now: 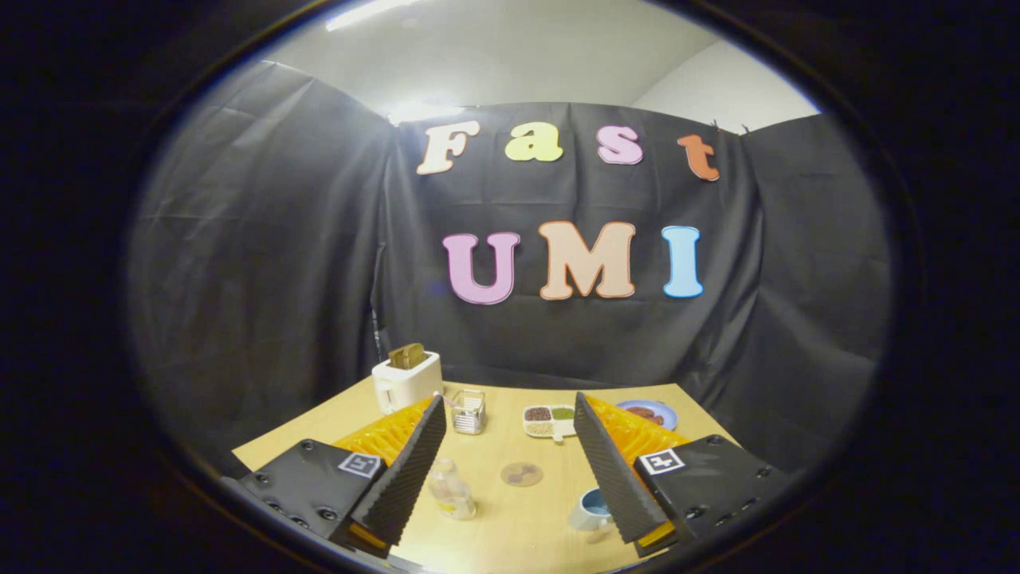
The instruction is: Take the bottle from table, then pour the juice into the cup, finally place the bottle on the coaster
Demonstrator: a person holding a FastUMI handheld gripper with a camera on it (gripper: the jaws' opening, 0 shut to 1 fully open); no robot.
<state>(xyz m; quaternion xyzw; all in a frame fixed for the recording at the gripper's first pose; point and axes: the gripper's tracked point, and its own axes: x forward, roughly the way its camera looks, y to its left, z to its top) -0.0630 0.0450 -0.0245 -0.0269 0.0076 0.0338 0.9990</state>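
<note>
Fingers stand wide apart, grasping nothing, and the gripper hangs above the near edge of the table, looking down its length toward the wall. The bottle stands upright between the fingers, close beside the left one and not yet touched; it is clear, with a little yellowish juice low in it, so its outline is hard to pick out against the wood. The cup sits by the right finger, partly behind it, and the coaster lies flat between the two, a bit farther in. Toward the far edge stand a toaster at the far left corner, a small wire holder, a divided dish and a plate toward the right. From where I stand the risk is in the approach: the bottle is off to the left of the gap, so a straight descent could clip it with the left finger and tip it. A light, nearly empty bottle would topple easily. The right finger could also knock the cup on the way in.
</note>
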